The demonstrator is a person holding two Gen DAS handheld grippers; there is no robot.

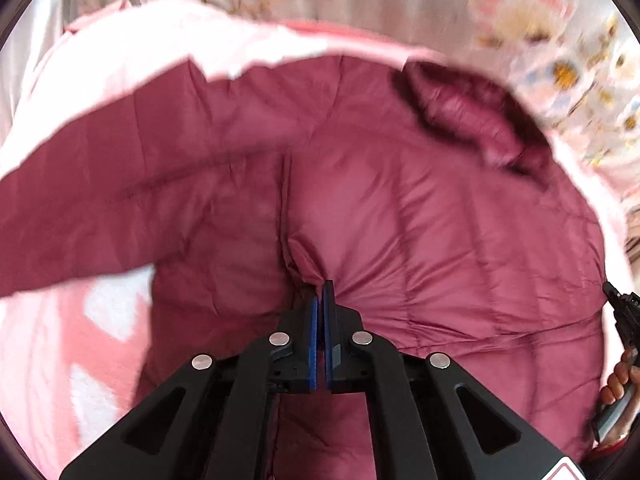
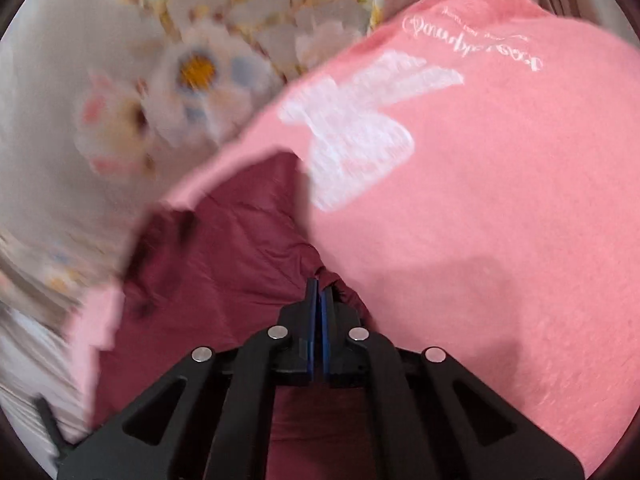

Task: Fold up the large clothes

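Observation:
A large maroon quilted jacket [image 1: 420, 208] lies spread over a pink blanket [image 1: 120, 60], its collar [image 1: 472, 120] at the upper right and a sleeve [image 1: 100, 184] stretching left. My left gripper [image 1: 321, 292] is shut on a pinch of the jacket's fabric near its middle seam. In the right wrist view the jacket [image 2: 224, 256] shows at the lower left, and my right gripper [image 2: 319, 286] is shut on its edge beside the pink blanket [image 2: 500, 220]. The right gripper also shows at the far right of the left wrist view [image 1: 624, 316], held by a hand.
The pink blanket has white bow prints [image 2: 360, 120] and script lettering [image 2: 472, 44]. A floral bedsheet [image 2: 168, 80] lies beyond it, also in the left wrist view [image 1: 560, 60]. Both views are motion-blurred.

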